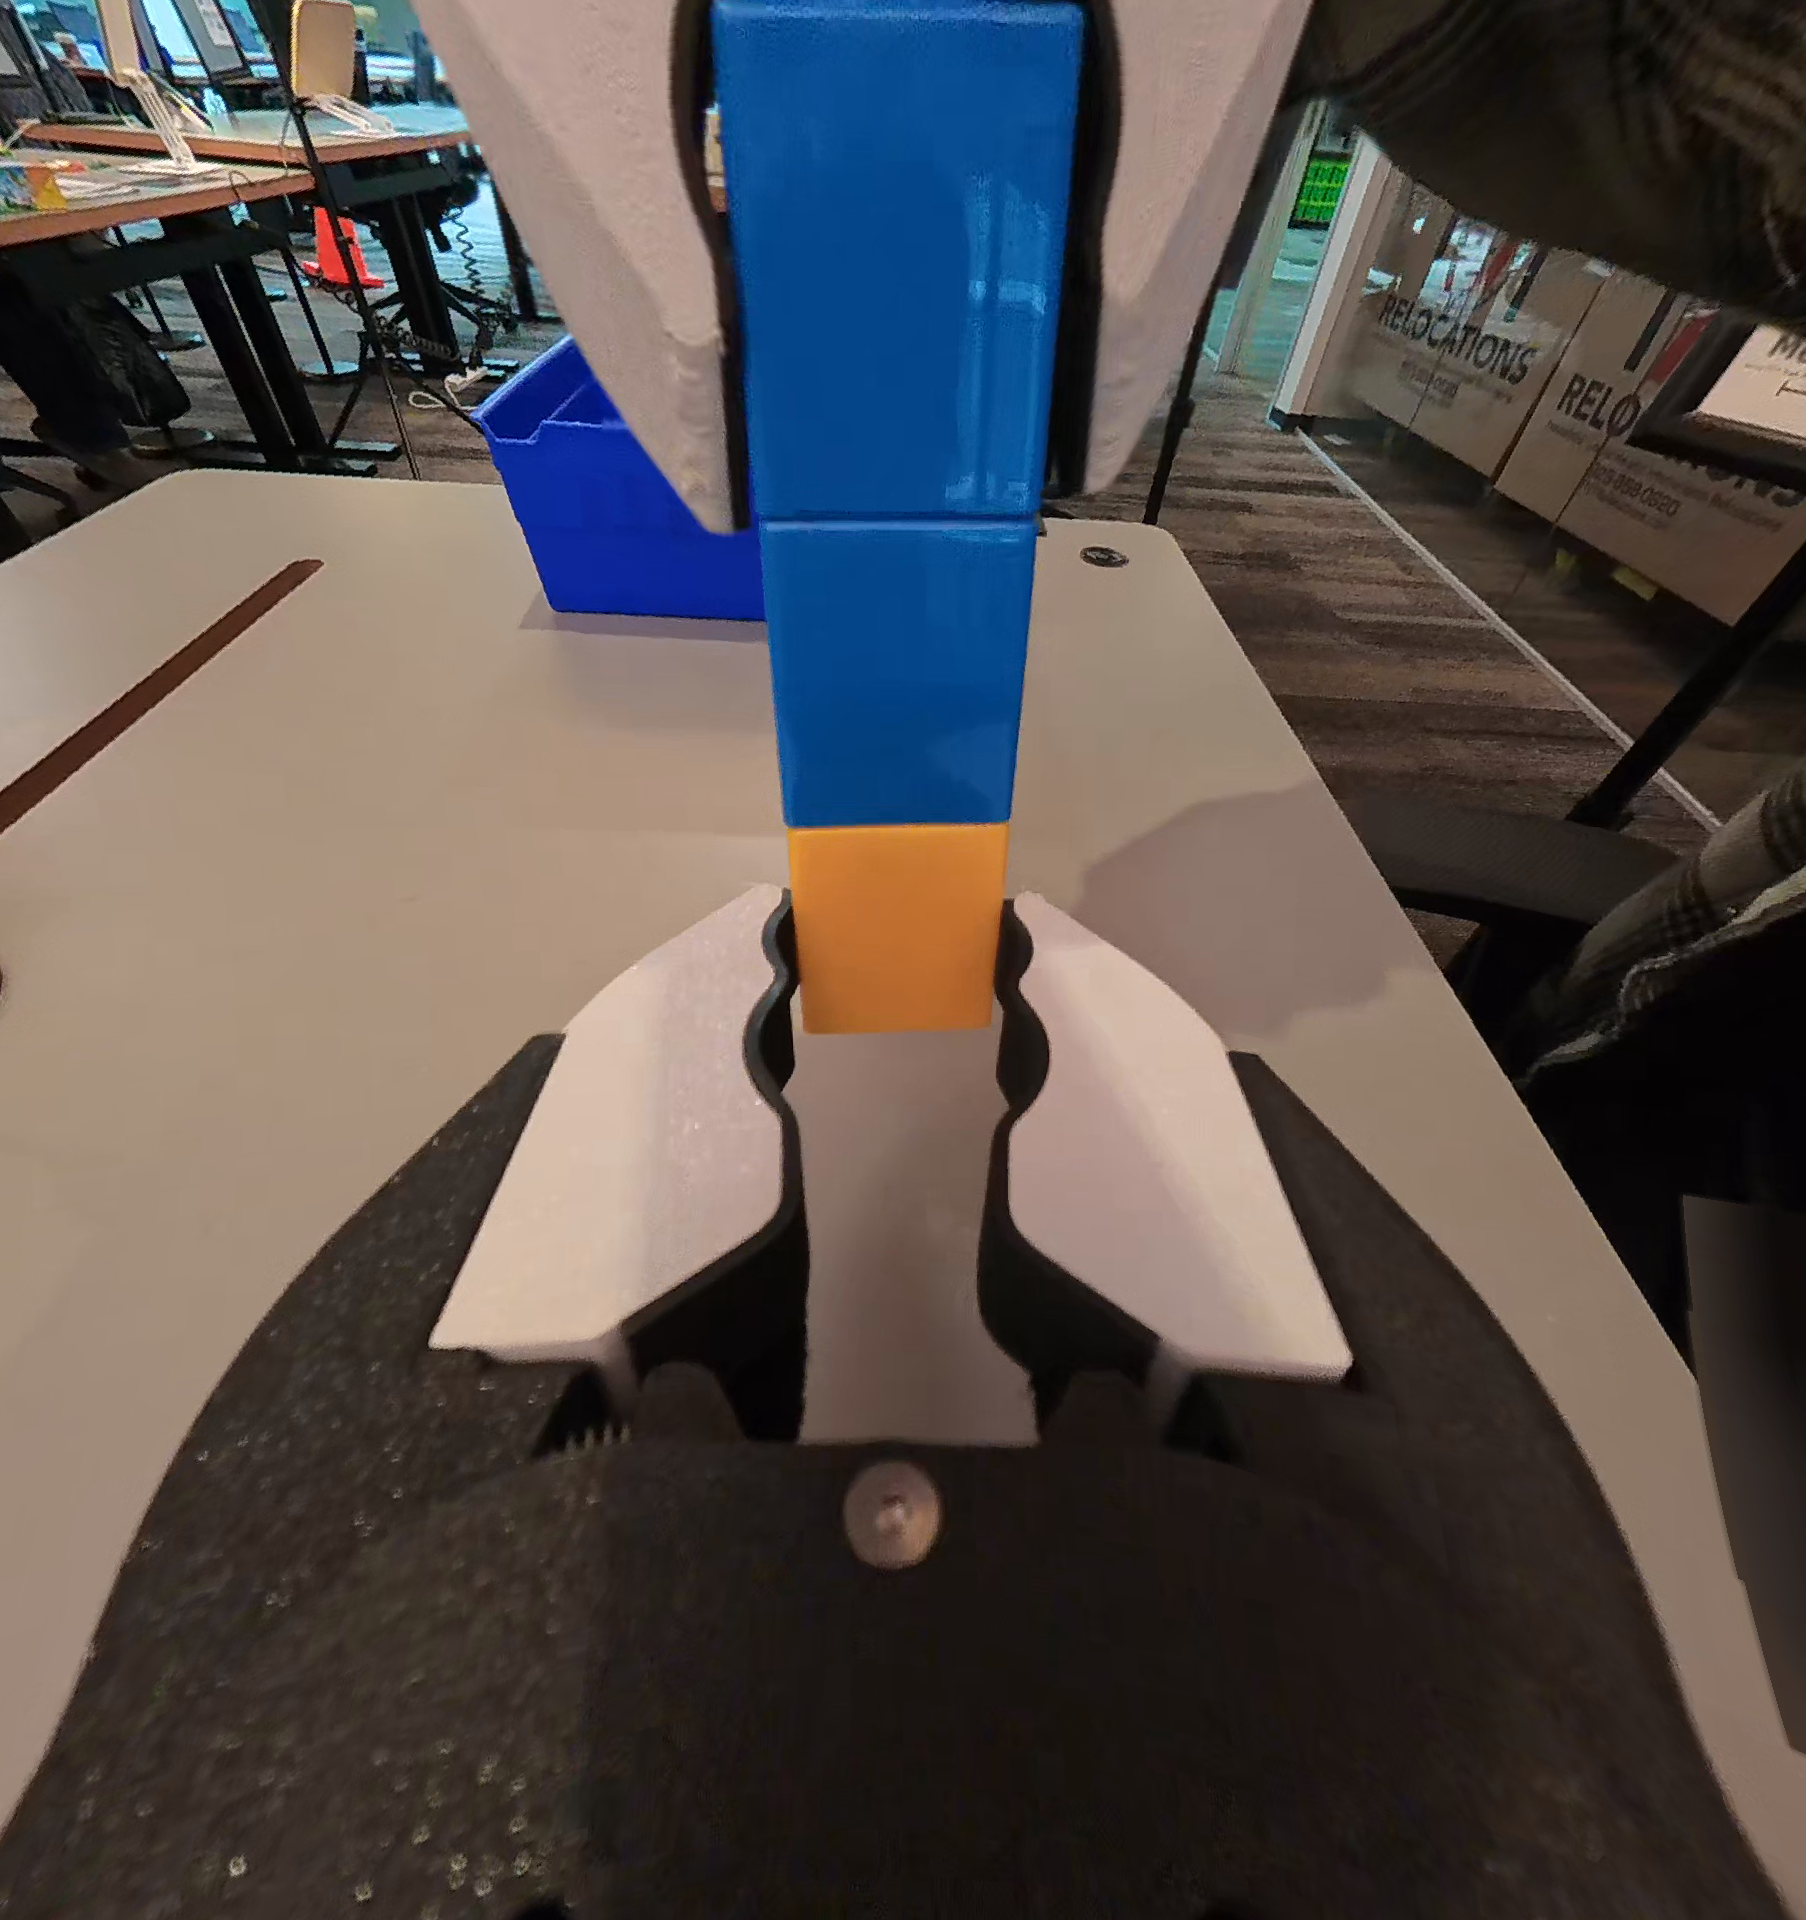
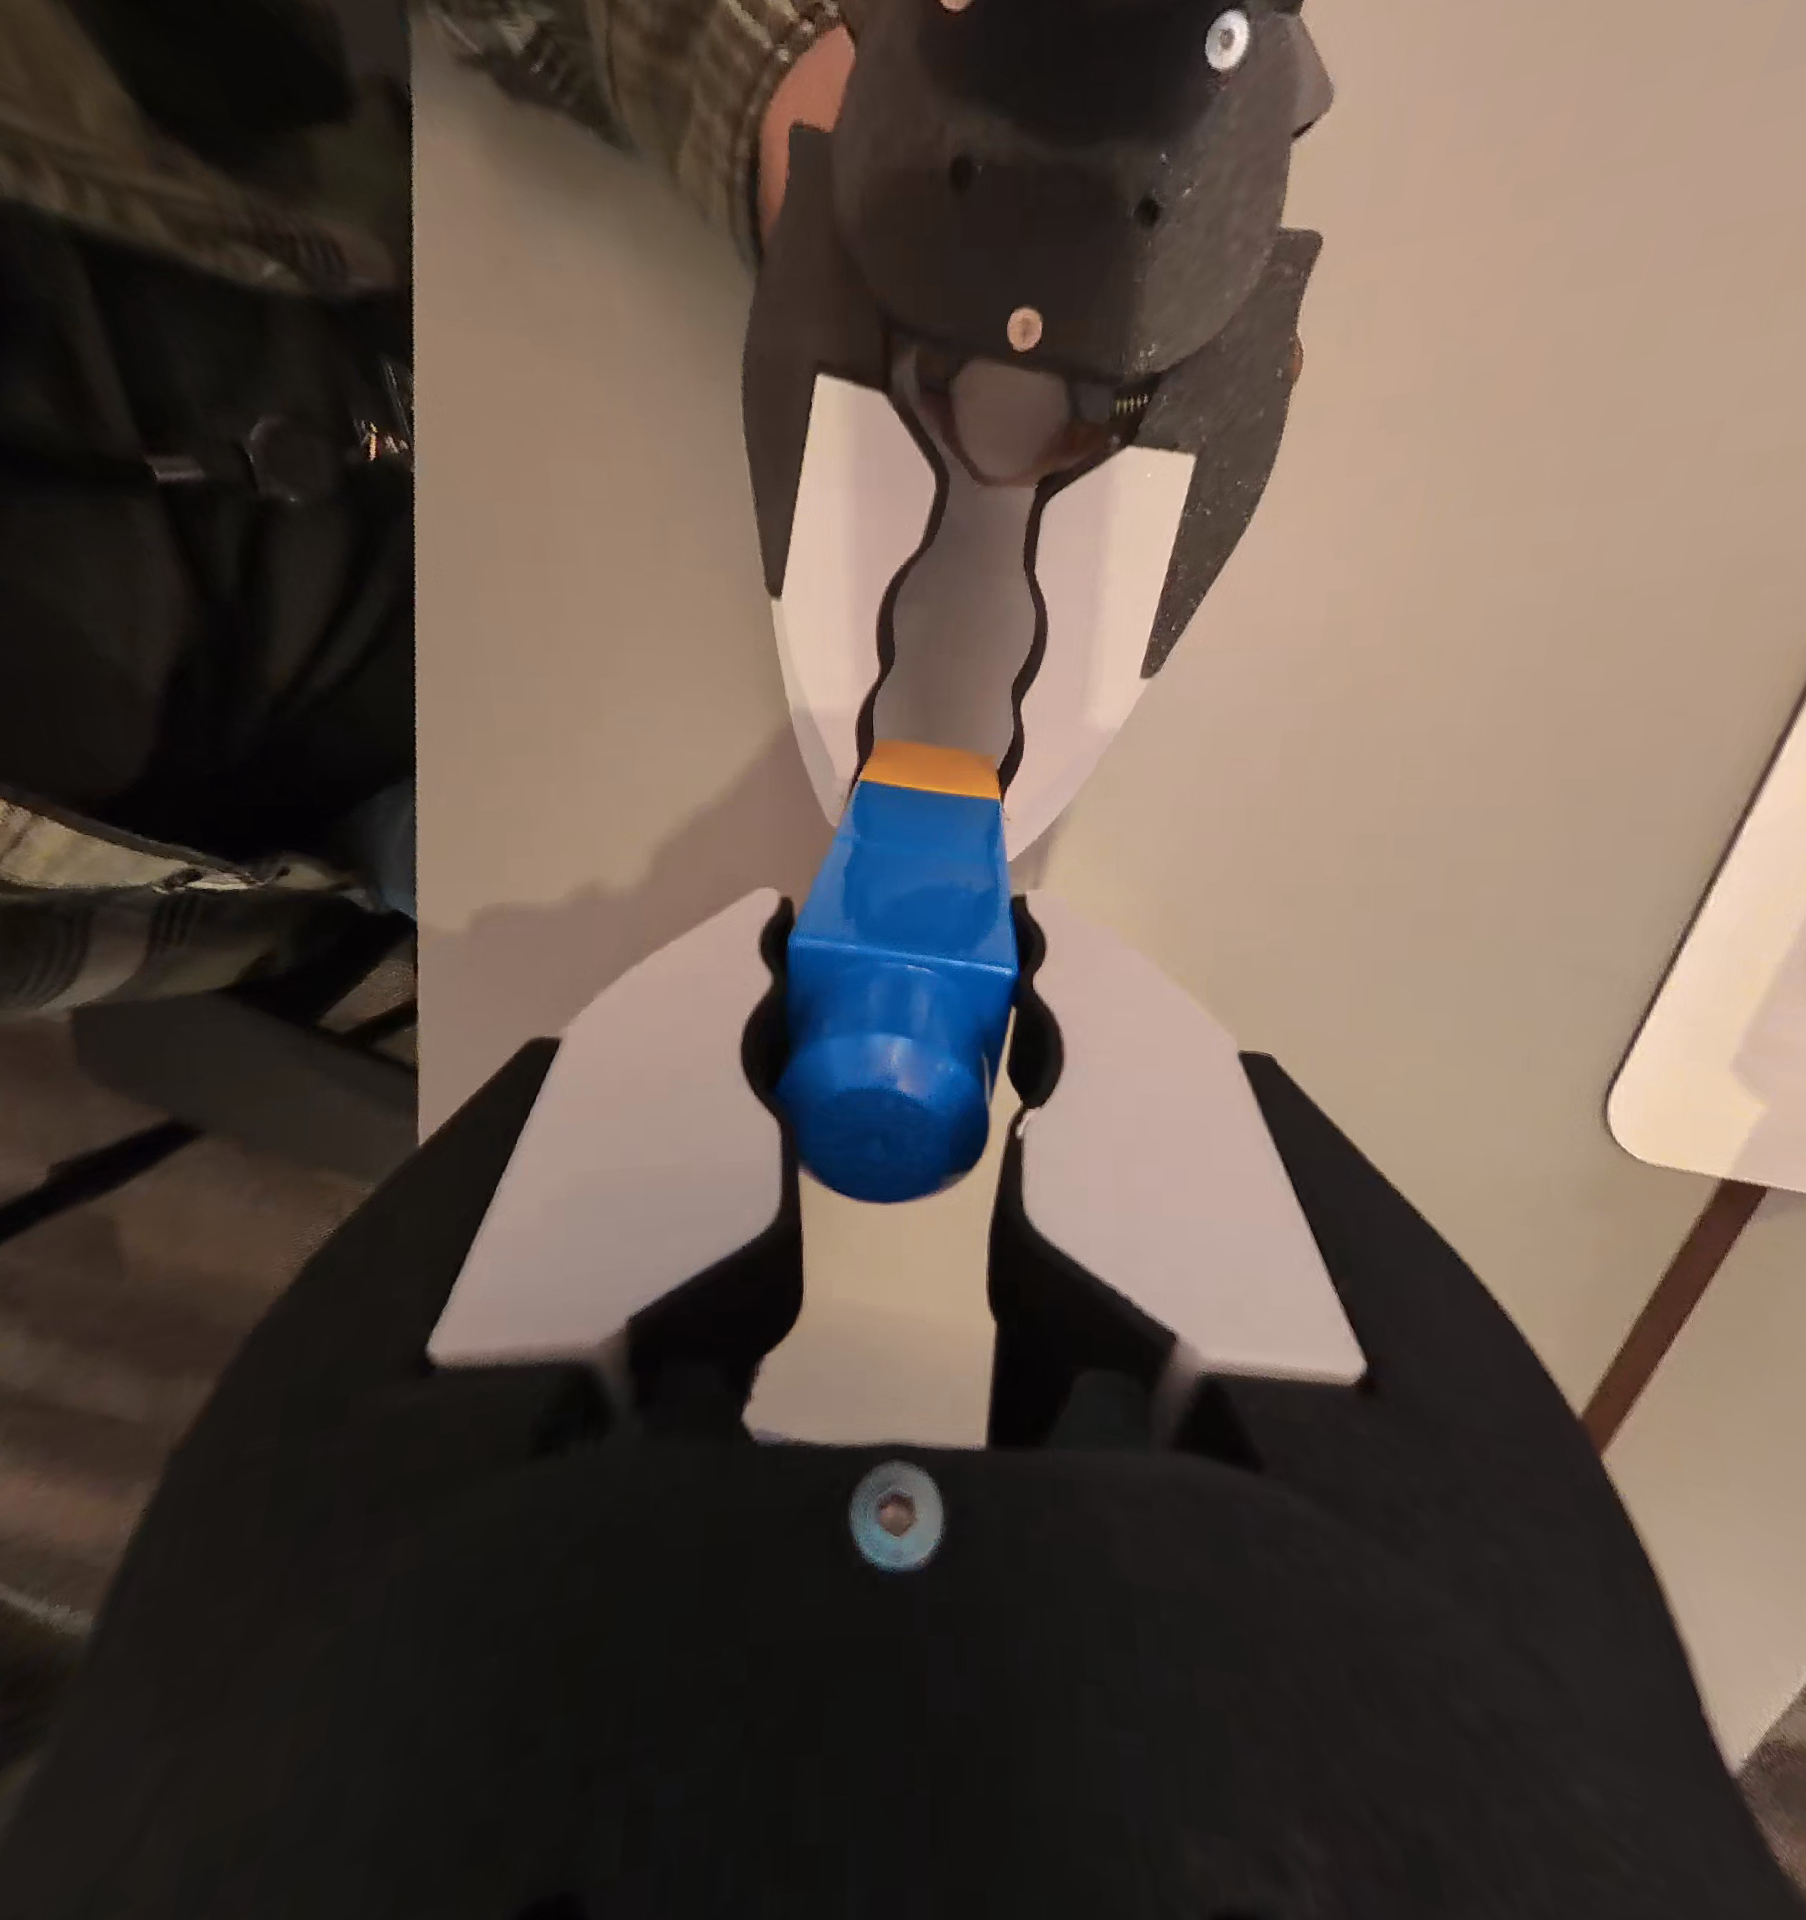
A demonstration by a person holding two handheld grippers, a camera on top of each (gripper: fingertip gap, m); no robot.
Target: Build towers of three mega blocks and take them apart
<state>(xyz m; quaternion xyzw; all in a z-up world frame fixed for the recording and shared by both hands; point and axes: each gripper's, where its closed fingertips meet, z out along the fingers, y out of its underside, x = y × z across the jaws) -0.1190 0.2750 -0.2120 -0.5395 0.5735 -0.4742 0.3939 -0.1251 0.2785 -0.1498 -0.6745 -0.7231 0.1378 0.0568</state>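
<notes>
The grey table (image 1: pixel 359 831) carries a three-block tower standing near its right edge: an orange block (image 1: pixel 894 930) at the base, a blue middle block (image 1: pixel 899 675) on it, and a blue top block (image 1: pixel 899 260) above. The blue bin (image 1: pixel 608 499) sits farther back on the table, apart from the tower.

The left gripper (image 1: pixel 897 935) comes in low and level, its jaws narrowed onto the orange block's two sides, probably to pin the base down. The right gripper (image 2: pixel 899 997) reaches from above, jaws closed against the top block's sides; this split grip suits either pressing the top home or pulling it off, and the pictures do not say which.

Only the left wrist view shows all three blocks and their seams. Only the right wrist view shows the top block's round stud (image 2: pixel 883 1122), and the white board (image 2: pixel 1761 935) at the far side.
</notes>
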